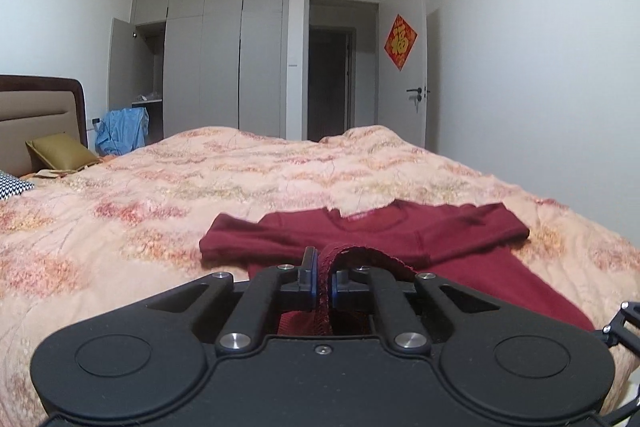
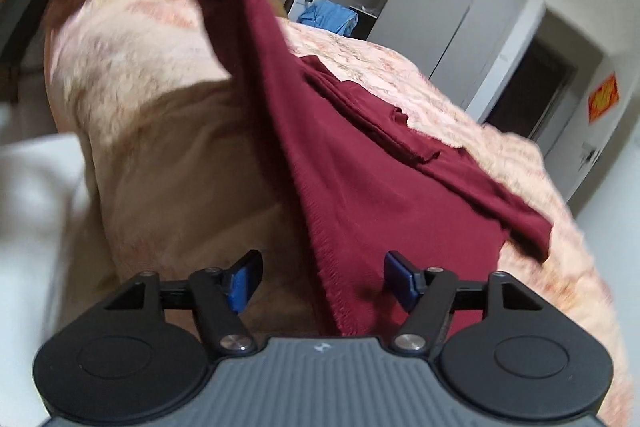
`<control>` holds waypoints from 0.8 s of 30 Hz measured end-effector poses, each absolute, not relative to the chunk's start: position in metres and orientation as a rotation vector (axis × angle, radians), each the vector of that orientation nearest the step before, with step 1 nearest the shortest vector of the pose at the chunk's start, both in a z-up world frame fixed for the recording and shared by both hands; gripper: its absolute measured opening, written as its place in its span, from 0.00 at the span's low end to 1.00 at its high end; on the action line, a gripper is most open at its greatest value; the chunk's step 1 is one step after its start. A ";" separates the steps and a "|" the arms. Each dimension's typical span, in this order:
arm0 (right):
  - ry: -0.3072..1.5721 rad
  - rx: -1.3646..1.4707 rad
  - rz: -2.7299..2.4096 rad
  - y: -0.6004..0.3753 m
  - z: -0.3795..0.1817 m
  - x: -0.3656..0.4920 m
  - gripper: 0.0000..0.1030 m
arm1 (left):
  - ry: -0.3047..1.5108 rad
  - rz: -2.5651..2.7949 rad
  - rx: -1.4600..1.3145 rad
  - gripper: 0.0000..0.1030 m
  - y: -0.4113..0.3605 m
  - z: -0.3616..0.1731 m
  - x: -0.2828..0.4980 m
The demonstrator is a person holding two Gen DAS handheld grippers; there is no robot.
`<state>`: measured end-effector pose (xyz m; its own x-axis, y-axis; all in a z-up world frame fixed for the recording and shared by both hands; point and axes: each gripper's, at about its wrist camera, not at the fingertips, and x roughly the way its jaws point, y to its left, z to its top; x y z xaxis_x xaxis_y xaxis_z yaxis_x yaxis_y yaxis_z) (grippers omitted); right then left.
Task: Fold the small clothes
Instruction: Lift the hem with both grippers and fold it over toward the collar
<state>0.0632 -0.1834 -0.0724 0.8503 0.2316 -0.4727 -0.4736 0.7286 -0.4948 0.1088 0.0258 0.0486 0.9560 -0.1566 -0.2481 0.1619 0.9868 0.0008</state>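
A dark red long-sleeved shirt (image 1: pixel 400 231) lies on the bed with both sleeves folded across its chest. My left gripper (image 1: pixel 323 279) is shut on the shirt's stitched hem, which bunches up between its blue pads. In the right wrist view the shirt (image 2: pixel 380 167) rises as a taut sheet toward the upper left, where a dark blurred shape holds its corner. My right gripper (image 2: pixel 322 279) stands open at the bed's edge. The hem edge runs between its blue pads (image 2: pixel 240 287), and neither pad touches it.
A peach floral quilt (image 1: pixel 200 187) covers the bed. An upholstered headboard (image 1: pixel 40 115), an olive pillow (image 1: pixel 60 147) and a blue garment (image 1: pixel 124 131) are at the far left. A grey wardrobe (image 1: pixel 224 59) with one open door and an open room door (image 1: pixel 416 67) stand behind.
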 end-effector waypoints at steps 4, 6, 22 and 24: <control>0.318 -0.873 0.223 -0.174 -0.094 0.055 0.75 | 0.239 -0.164 0.039 0.05 0.025 0.054 0.106; 0.246 -0.921 0.144 -0.179 -0.097 0.047 0.72 | 0.240 -0.163 0.043 0.05 0.027 0.054 0.104; 0.132 -0.788 0.132 -0.222 -0.065 0.010 0.07 | 0.281 -0.222 0.163 0.03 0.036 0.015 0.045; 0.131 -0.728 0.152 -0.232 -0.055 0.005 0.07 | 0.268 -0.224 0.155 0.03 0.037 0.008 0.031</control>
<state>0.0052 -0.2325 -0.0554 0.9809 0.0921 -0.1714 -0.1830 0.7362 -0.6515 0.0313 0.0370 0.0081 0.9398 -0.1984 -0.2783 0.2394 0.9632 0.1219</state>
